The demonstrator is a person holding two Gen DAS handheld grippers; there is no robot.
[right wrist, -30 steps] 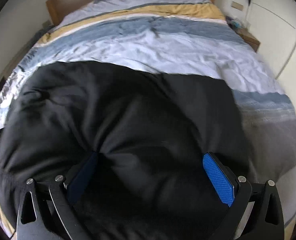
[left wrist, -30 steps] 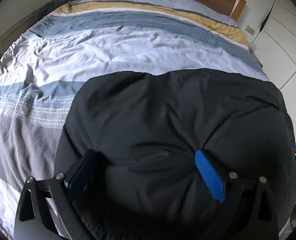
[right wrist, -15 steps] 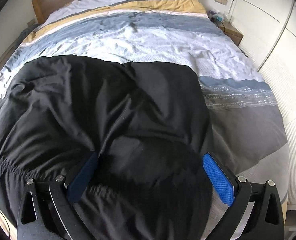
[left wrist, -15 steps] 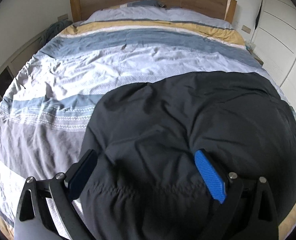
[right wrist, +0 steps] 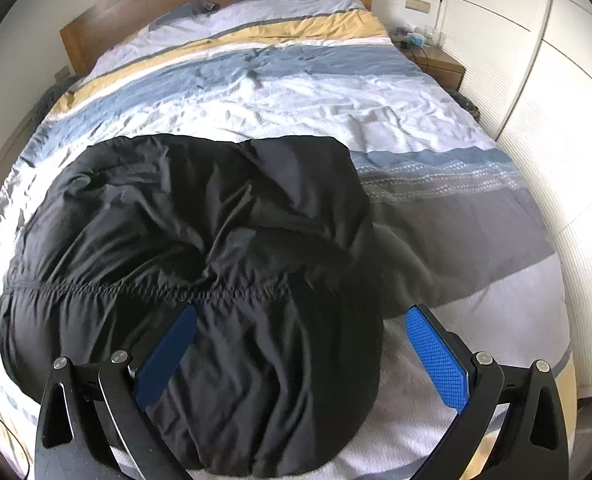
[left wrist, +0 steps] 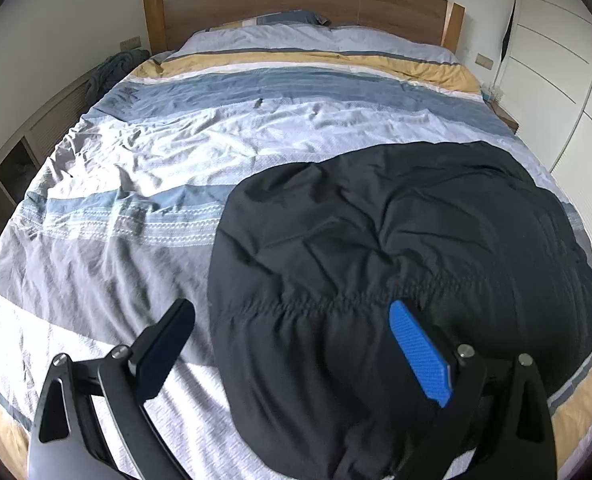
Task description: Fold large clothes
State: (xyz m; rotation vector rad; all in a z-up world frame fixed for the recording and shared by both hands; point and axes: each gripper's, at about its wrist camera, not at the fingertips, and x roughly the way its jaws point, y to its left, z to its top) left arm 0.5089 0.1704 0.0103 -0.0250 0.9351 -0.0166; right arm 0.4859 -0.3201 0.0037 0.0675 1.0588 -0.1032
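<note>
A large black garment lies folded on the striped bedspread near the foot of the bed; it also shows in the right wrist view. A gathered elastic seam runs across it. My left gripper is open above the garment's near left edge, holding nothing. My right gripper is open above the garment's near right edge, holding nothing. Blue pads face inward.
The bed has a blue, white, grey and yellow striped cover and a wooden headboard. A white wardrobe stands on the right, with a bedside table near it. Low shelving runs along the left.
Both grippers have pulled back and up from the garment. More of the bed shows, and the garment lies further from the cameras with its elastic seam now visible.
</note>
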